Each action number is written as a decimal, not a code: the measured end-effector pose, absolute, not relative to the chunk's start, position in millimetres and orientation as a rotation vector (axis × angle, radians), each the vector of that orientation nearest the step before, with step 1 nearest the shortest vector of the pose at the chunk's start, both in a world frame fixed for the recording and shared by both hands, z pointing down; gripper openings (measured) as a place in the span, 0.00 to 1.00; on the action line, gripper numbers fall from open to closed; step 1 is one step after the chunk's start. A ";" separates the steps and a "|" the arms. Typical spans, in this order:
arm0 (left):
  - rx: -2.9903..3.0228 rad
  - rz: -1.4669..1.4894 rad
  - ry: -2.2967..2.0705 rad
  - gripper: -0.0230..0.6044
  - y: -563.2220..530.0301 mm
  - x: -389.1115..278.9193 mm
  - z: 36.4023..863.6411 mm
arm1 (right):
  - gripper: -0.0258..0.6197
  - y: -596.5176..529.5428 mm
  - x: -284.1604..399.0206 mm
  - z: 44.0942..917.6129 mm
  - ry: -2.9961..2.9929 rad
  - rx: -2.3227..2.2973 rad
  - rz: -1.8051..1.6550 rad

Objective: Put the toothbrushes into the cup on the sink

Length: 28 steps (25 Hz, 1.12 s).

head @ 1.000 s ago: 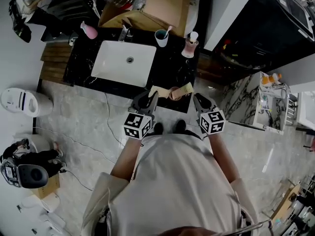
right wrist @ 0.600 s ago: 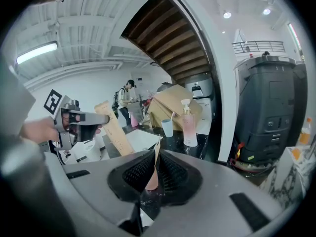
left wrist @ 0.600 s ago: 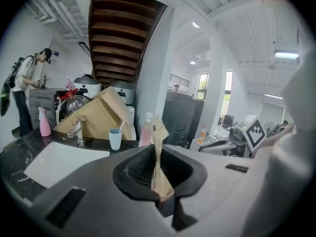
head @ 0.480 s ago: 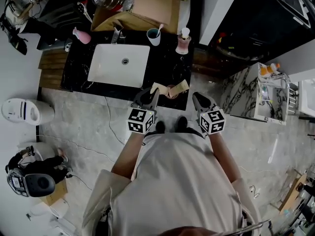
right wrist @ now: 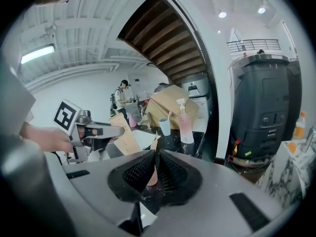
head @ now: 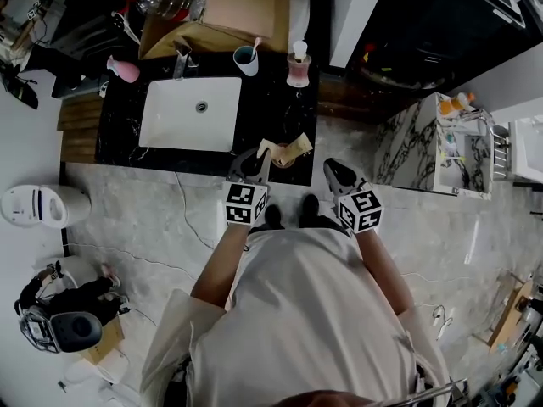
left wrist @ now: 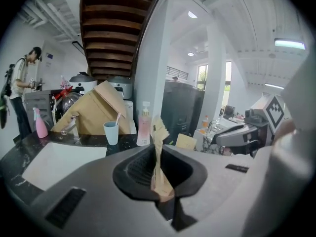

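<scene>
The left gripper [head: 252, 163] is closed on a tan package [head: 286, 150] above the front edge of the desk [head: 280, 108]. The right gripper [head: 332, 169] pinches a thin pinkish piece [right wrist: 150, 174]. The cup [head: 246, 59] stands behind the sink [head: 191, 113], well apart.

no legible txt, no brands, no nos. readable

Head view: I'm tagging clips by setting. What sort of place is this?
Probably a bathroom vanity mock-up inside a workshop or lab, not a home. There is a white sink in a black marble counter with a toothbrush cup and pump bottle, but a large cardboard box sits right behind it.
</scene>
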<state>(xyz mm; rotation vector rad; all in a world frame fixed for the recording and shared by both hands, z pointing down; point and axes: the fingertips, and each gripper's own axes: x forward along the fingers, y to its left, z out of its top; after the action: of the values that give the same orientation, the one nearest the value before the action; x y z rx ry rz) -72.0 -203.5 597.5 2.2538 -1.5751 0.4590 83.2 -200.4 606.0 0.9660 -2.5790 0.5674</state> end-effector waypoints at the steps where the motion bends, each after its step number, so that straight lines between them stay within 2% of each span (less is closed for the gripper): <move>1: 2.260 0.477 -1.580 0.09 -204.8 -69.9 599.3 | 0.12 -200.5 84.7 605.6 -2.579 0.968 0.568; 21: 2.231 0.622 -1.589 0.09 -211.8 -65.5 650.7 | 0.12 -207.2 86.8 601.7 -2.577 0.966 0.595; 25: 2.227 0.631 -1.588 0.12 -213.0 -67.6 658.5 | 0.12 -205.5 83.8 604.8 -2.569 0.963 0.593; 28: 2.220 0.621 -1.570 0.19 -212.1 -66.0 663.7 | 0.12 -203.9 82.8 604.2 -2.565 0.968 0.590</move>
<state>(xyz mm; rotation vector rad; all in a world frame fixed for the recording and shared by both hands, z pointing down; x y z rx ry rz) -66.0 -212.1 663.7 2.2201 -1.5700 0.6209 82.8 -203.9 604.2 0.9676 -2.5651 0.5903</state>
